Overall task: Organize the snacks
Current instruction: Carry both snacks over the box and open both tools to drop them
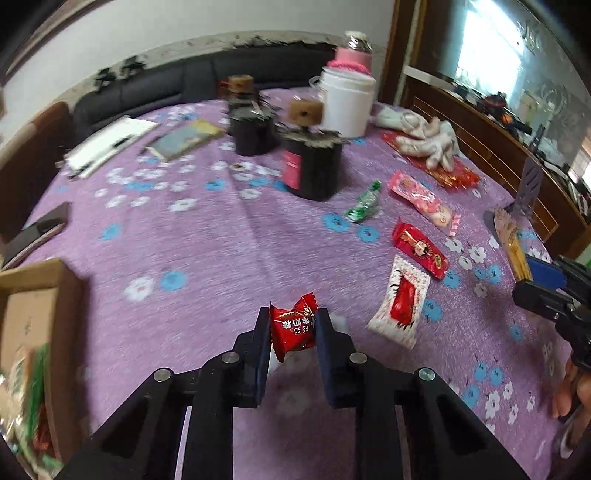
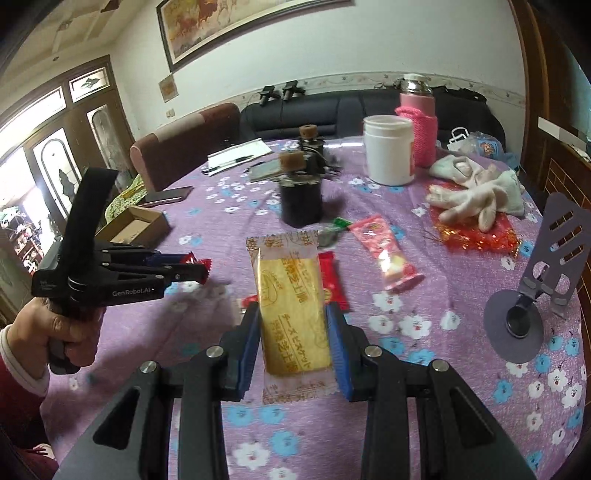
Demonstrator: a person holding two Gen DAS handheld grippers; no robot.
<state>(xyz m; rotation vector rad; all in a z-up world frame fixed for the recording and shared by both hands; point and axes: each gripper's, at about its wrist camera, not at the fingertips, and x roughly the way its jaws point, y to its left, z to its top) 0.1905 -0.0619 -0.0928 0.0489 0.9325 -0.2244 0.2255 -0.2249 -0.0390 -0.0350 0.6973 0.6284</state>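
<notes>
Both tools are loaded: left gripper (image 1: pixel 292 328) pinches a red wrapped candy (image 1: pixel 293 326) above the purple flowered tablecloth (image 1: pixel 207 251); right gripper (image 2: pixel 292 343) clamps a yellow cheese biscuit packet (image 2: pixel 291 306). More snacks lie loose beyond, including a pink packet (image 1: pixel 421 201). An open cardboard box (image 1: pixel 35 295), already holding snacks, sits at the left. Likely mid-carry; next, bring each snack over that box and release.

A lived-in home: a dark sofa (image 2: pixel 369 107) runs along the far wall under a framed painting (image 2: pixel 236 26), behind a table in flowered purple cloth (image 2: pixel 424 295).
</notes>
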